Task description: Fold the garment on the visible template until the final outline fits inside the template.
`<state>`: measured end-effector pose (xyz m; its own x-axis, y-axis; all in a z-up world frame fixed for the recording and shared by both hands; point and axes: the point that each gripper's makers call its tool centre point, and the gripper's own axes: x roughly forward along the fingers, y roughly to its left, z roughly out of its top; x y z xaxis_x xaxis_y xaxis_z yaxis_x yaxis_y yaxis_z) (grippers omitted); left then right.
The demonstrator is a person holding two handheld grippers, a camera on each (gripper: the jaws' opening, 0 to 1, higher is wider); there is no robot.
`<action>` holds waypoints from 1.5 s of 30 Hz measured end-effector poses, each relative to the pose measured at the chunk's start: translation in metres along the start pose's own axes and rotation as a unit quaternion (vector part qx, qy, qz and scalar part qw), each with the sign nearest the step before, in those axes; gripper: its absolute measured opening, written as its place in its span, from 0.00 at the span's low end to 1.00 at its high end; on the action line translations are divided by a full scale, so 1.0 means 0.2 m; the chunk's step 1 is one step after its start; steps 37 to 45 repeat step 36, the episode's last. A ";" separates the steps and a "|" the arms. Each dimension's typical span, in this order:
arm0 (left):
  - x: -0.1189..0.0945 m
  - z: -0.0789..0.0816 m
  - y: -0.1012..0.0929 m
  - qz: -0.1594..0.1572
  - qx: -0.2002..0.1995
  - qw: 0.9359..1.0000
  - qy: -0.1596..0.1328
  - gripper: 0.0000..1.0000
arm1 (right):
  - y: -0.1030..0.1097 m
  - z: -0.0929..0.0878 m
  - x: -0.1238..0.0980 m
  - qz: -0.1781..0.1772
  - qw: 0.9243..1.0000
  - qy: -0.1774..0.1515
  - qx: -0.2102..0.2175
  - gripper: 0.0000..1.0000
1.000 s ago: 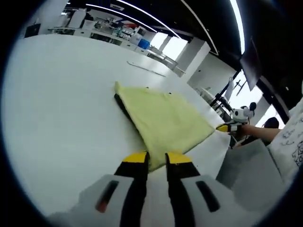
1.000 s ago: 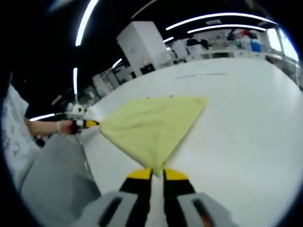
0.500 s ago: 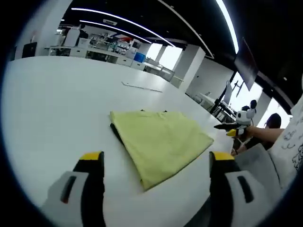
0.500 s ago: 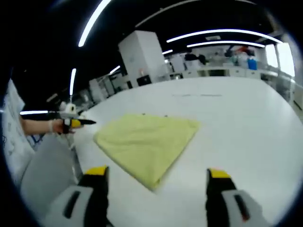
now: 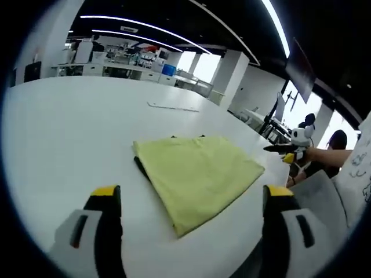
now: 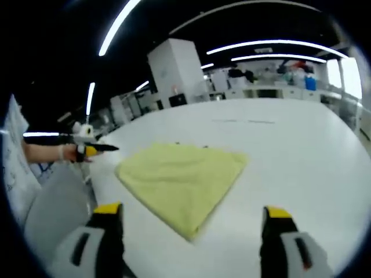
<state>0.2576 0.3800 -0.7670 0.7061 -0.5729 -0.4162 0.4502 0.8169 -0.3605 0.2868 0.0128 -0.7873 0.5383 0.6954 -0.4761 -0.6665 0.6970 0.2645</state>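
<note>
Released garment [image 5: 197,176] lies folded, seemingly square.

A wide white table [image 5: 64,133] stretches toward distant lab benches [image 5: 122,66] cluttered with equipment. Long ceiling light strips [image 6: 272,43] glow overhead, and a tall white cabinet [image 6: 177,72] stands behind the table.

Bright ceiling strip lights [image 5: 145,28] and daylit windows [image 5: 200,65] illuminate evenly; fisheye edges bend, background slightly soft.
</note>
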 end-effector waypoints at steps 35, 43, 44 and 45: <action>0.03 -0.09 -0.01 0.003 -0.015 1.000 0.003 0.99 | 0.05 -0.01 0.07 0.016 1.000 0.010 0.012 1.00; 0.03 -0.09 -0.02 0.003 -0.015 1.000 0.003 0.99 | 0.05 -0.01 0.07 0.017 1.000 0.010 0.012 1.00; 0.03 -0.09 -0.02 0.003 -0.015 1.000 0.003 0.99 | 0.05 -0.01 0.07 0.017 1.000 0.010 0.012 1.00; 0.03 -0.09 -0.02 0.003 -0.015 1.000 0.003 0.99 | 0.05 -0.01 0.07 0.017 1.000 0.010 0.012 1.00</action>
